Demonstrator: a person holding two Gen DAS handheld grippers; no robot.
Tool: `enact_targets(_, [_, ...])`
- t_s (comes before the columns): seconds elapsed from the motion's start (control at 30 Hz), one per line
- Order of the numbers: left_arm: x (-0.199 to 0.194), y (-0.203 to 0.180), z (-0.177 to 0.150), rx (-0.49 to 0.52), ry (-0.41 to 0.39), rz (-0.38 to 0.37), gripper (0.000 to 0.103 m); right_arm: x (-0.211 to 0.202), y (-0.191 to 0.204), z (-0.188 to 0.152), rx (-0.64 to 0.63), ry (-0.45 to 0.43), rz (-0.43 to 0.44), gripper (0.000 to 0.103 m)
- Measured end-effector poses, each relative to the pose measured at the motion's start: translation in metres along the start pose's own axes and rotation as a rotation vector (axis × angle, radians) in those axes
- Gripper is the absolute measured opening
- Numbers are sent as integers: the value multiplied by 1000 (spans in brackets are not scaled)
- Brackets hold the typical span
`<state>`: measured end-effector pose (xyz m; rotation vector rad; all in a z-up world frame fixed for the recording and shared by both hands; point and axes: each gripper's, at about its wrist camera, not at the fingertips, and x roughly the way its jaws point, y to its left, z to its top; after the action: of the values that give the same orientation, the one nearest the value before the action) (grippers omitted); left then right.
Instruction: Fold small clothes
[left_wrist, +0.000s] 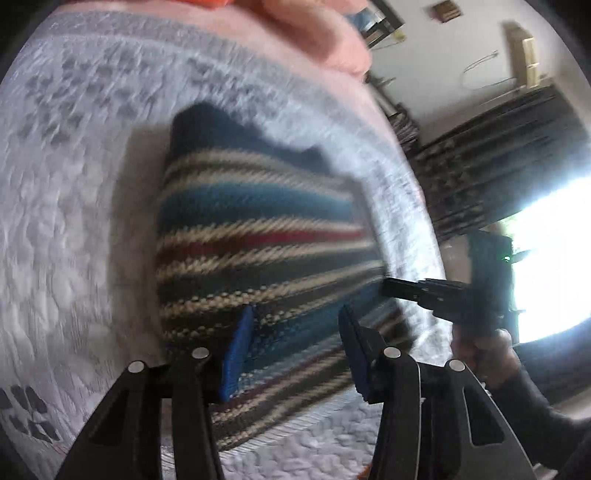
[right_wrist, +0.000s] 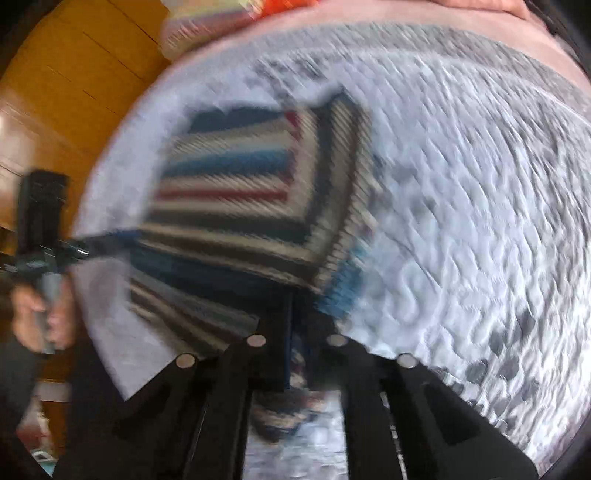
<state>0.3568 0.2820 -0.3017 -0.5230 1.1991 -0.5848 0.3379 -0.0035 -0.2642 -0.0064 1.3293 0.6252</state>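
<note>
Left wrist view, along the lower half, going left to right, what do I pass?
White quilted bedspread → striped knit garment → the other claw reaching in from the right → the hand holding it → bright window.

Both cameras ride low behind their own fingers, looking forward and down along them, close over a bed with a pale quilted bedspread (left_wrist: 66, 229). The left wrist view faces a striped knit garment (left_wrist: 258, 236) from very near, with the right claw (left_wrist: 391, 288) at its right edge. The right wrist view sees the same garment (right_wrist: 236, 192), and the left claw (right_wrist: 110, 240) at its left. Both are motion-blurred.
</note>
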Motion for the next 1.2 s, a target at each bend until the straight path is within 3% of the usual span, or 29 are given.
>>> enact_targets(0.13, [-5,2,-2,-64,-36,-8,48,-9,9,-4,-5,-31,-45,2])
enact_targets(0.2, [-20,-9,-6,-45,-67,-26,54,-30,20,-12,-23,-64,-61,8])
enact_targets(0.27, [-36,-16,-23,-31,-95,-29,60,-46,34,-28,-48,-91,-69,8])
enact_targets(0.33, [-33,-12,-41,-35,-84,0,64,-41,39,-40,-43,-73,-81,9])
enact_targets(0.43, [-10,2,-59,-65,-31,93,64,-3,32,-52,-3,22,-141,6])
enact_targets(0.57, [-21,-5,-71,-68,-52,112,65,-17,37,-60,7,-28,-147,8])
enact_targets(0.63, [-38,-15,-82,-62,-63,99,70,-41,43,-68,16,-72,-139,10])
enact_targets(0.7, [-57,-28,-101,-34,-87,139,80,-63,49,-84,27,-104,-125,12])
enact_targets(0.77, [-70,-40,-119,1,-95,216,88,-81,61,-103,40,-134,-130,28])
enact_targets(0.83, [-86,-61,-148,61,-112,364,90,-96,76,-123,67,-169,-157,83])
enact_targets(0.87, [-91,-73,-157,84,-131,405,90,-102,83,-132,75,-194,-179,90])
enact_targets(1.03, [-136,-120,-209,132,-290,662,90,-123,132,-172,50,-274,-429,97])
enact_targets(1.1, [-151,-138,-222,132,-334,694,90,-136,146,-184,87,-307,-476,100])
enact_targets(1.2, [-178,-161,-238,127,-366,678,90,-161,165,-199,101,-313,-436,100])
